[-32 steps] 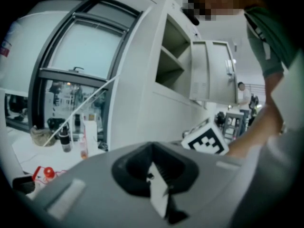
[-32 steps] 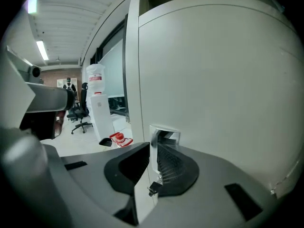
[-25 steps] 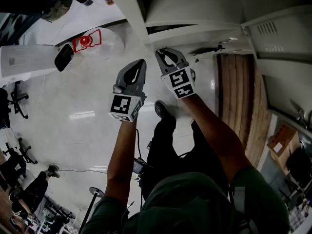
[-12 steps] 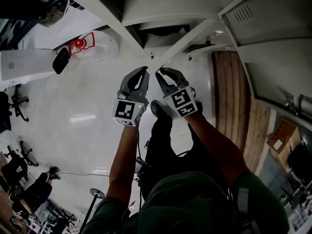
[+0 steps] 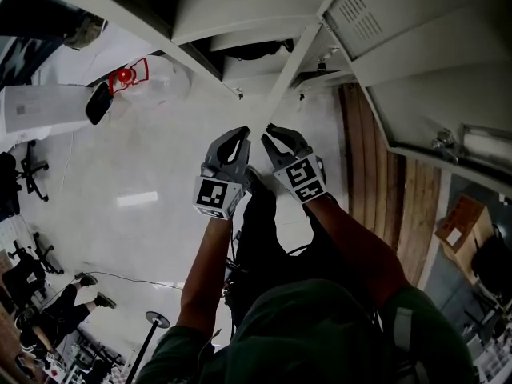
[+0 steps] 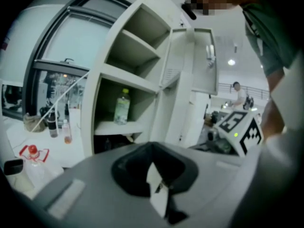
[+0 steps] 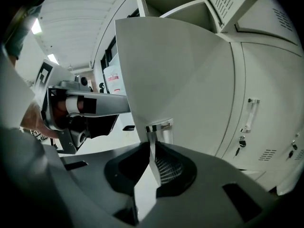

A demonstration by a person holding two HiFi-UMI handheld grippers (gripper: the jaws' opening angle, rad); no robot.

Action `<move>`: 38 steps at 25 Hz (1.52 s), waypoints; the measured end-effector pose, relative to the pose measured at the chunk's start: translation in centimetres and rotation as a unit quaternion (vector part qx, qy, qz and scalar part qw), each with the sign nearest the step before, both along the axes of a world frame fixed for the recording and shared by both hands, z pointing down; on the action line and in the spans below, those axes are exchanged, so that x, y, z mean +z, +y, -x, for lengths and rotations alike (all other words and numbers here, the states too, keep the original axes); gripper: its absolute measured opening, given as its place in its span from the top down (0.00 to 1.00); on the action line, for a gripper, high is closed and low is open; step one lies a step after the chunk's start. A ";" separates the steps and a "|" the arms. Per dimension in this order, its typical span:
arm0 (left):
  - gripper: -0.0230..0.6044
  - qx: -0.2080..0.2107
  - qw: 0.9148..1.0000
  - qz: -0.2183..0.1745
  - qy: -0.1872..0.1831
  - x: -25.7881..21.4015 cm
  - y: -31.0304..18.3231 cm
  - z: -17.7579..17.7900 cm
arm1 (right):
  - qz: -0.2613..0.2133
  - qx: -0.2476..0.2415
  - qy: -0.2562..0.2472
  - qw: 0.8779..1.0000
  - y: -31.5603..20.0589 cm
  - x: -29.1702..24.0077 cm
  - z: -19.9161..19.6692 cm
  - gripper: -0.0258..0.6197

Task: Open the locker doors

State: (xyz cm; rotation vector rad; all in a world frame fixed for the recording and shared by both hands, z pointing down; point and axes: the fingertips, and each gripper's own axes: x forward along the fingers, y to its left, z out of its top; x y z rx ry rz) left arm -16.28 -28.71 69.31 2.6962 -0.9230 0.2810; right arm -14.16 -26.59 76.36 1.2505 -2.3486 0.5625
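Nearest the person, two grey handheld grippers work side by side. The left gripper [image 5: 238, 137] has its jaws drawn together on nothing at all. The right gripper [image 5: 274, 133] has its jaws narrowed to a pinch, and they appear to clamp the small chrome pull tab [image 7: 159, 126] on the edge of a white metal locker door [image 7: 175, 75]. That door is the one in play: it stands swung well out from the cabinet, so I judge this opening step nearly done.

Just beyond it, a second white door with vent slots [image 7: 223, 4] hangs open higher up. That makes two doors open in the right gripper view.

Further back, the left gripper view looks into the white locker column [image 6: 137, 56]. I count three bare compartments stacked, and one pale green plastic bottle [image 6: 122, 106] stands upright on the lowest lit shelf.

Off to the far side, the job is not finished. At least two closed white locker doors [image 7: 266, 94] show there, one with an upright chrome bar handle [image 7: 250, 114], and neither has been opened yet. By my reckoning the task is partway through, with those fronts left to pull.
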 end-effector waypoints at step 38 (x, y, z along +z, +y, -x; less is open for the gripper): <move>0.98 0.243 0.968 -0.037 0.051 -22.9 17.9 -26.3 | 0.005 0.139 -0.029 0.990 12.2 -18.9 -30.0 0.94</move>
